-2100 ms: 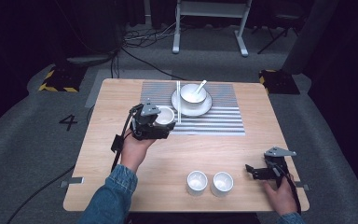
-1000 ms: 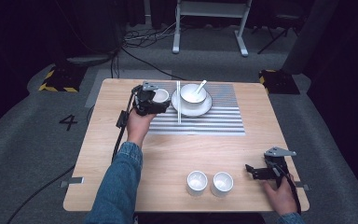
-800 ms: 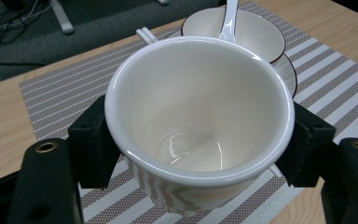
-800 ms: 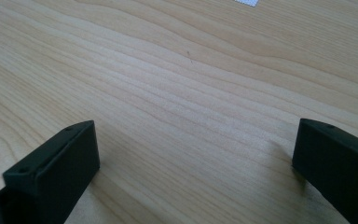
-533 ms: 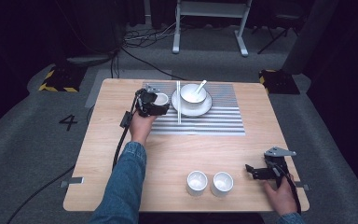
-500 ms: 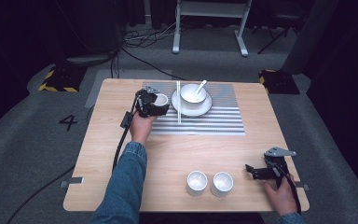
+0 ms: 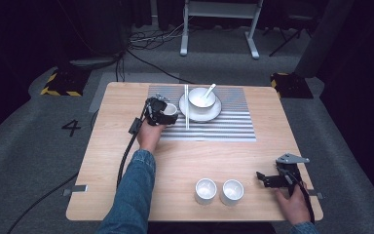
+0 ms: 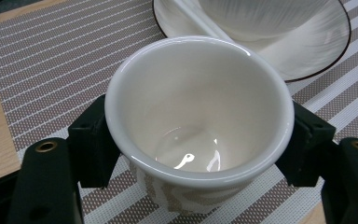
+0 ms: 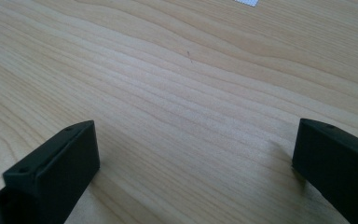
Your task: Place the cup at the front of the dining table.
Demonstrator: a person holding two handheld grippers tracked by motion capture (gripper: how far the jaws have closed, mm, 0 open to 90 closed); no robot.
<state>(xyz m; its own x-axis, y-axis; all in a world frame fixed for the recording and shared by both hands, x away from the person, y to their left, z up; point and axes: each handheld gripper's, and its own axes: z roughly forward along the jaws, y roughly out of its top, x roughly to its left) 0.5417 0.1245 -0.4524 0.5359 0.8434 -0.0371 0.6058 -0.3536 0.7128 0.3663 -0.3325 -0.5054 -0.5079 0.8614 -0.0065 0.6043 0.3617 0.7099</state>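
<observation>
My left gripper is shut on a small white cup, holding it by its sides over the left part of the striped placemat. In the left gripper view the cup stands upright and empty between the black jaws, just short of the saucer. A white bowl with a spoon sits on that saucer, and chopsticks lie beside it. My right gripper rests on the table at the front right, open, with bare wood between its jaws.
Two more white cups stand side by side near the front edge, left of the right gripper. The left gripper's cable trails across the wooden table. A white stand's legs are on the floor behind the table.
The left hand carried the cup from the mat's left front toward the saucer and sank lower beside it. The right hand stayed still.
</observation>
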